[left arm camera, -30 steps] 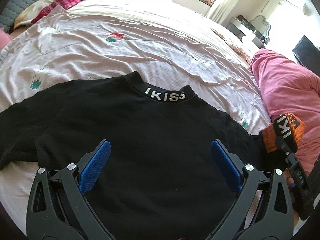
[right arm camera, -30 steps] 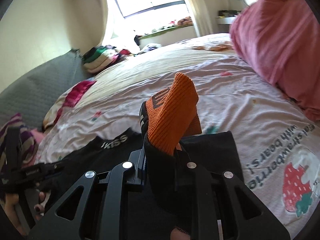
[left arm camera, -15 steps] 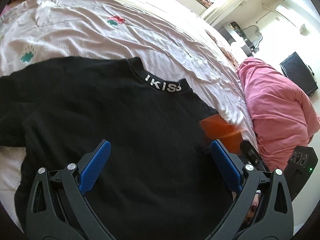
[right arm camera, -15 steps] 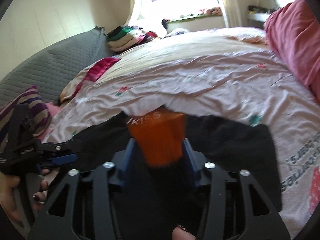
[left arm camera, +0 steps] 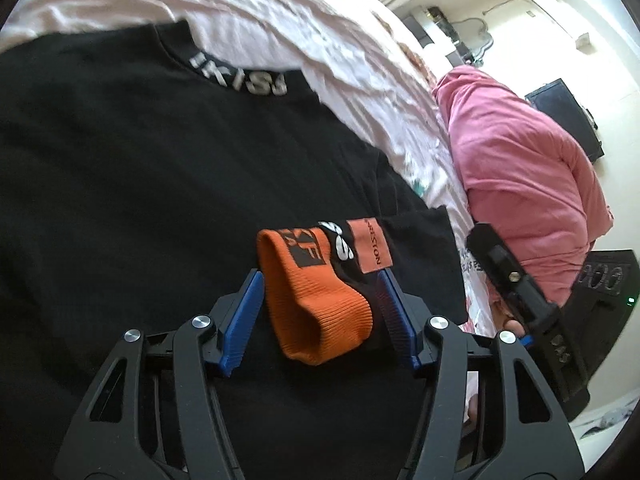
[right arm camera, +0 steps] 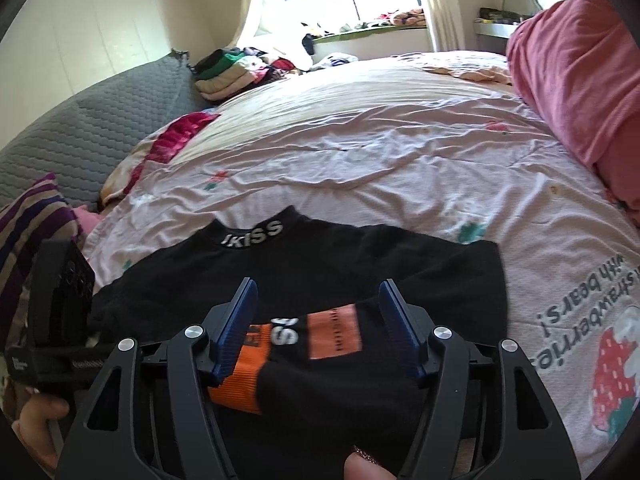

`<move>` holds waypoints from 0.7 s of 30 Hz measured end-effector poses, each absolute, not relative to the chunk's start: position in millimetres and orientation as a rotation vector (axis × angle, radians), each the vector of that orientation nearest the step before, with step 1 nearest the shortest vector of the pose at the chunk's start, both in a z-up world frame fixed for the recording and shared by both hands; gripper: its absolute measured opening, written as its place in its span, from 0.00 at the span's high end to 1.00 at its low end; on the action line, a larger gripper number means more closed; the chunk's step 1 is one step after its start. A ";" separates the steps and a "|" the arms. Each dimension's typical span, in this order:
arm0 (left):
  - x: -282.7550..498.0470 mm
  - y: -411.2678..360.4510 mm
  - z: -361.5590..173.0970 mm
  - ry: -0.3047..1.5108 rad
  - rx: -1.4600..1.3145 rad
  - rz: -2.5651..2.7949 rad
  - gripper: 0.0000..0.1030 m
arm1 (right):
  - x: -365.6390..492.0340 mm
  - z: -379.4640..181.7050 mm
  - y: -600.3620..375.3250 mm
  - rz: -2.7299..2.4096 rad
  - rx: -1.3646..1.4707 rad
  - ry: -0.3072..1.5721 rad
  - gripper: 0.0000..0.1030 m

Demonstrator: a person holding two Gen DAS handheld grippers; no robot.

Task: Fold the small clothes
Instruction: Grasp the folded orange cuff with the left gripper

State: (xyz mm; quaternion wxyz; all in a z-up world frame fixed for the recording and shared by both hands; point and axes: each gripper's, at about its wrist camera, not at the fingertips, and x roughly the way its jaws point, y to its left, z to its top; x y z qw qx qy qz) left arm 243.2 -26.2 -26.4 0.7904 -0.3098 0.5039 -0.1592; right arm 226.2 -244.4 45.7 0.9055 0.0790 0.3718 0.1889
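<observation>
Bed (right arm camera: 400, 152): carries everything; its pink printed sheet is creased, and the far edge is lost in window glare.
Pink quilt (right arm camera: 580, 80): bundled on my right side of the bed; its lower end runs out of view in both cameras.
Black top (right arm camera: 320, 256): lies flat on the bed, collar away from me, white lettering on the collar only partly legible; its near hem is hidden behind my tongs in both views, and its left sleeve is cut off in the left camera.
Cuff (left arm camera: 316, 300): orange ribbed, the end of the black sleeve folded in across the chest of the top; it bears dark printed blocks, white characters and an orange patch (left arm camera: 370, 246) whose small print I cannot read.
My left tongs (left arm camera: 320, 312): blue pads apart, one on each side of the cuff, the left pad just beside the orange rib; whether either pad touches cloth I cannot tell.
My right tongs (right arm camera: 318, 328): pads apart, over the same folded sleeve; the patch lies between them, and the orange rib passes behind the left pad.
Clothes pile (right arm camera: 232, 72): stacked at the far corner by the grey headboard, too small to sort out.
Fingertip (right arm camera: 366, 466): mine, at the bottom edge of the right view, mostly cut off.
</observation>
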 end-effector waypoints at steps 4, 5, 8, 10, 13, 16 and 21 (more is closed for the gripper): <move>250.4 -38.3 -40.1 1.120 -0.663 -0.297 0.51 | 230.5 42.7 -259.3 0.366 0.201 0.786 0.39; 251.9 -39.9 -40.2 1.115 -0.657 -0.287 0.51 | 232.0 42.7 -264.5 0.358 0.214 0.789 0.39; 256.8 -42.7 -36.9 1.097 -0.638 -0.279 0.74 | 233.9 44.5 -276.1 0.333 0.241 0.792 0.39; 259.2 -42.4 -33.0 1.092 -0.621 -0.274 0.93 | 235.3 45.5 -283.1 0.312 0.258 0.794 0.39; 261.2 -42.8 -23.0 1.069 -0.590 -0.291 0.95 | 237.3 45.4 -293.1 0.274 0.270 0.796 0.39; 257.5 -40.9 -4.3 1.019 -0.544 -0.299 0.96 | 239.1 45.9 -302.6 0.237 0.279 0.794 0.39; 251.1 -28.2 28.2 0.946 -0.505 -0.302 0.96 | 239.6 47.8 -313.9 0.209 0.303 0.786 0.39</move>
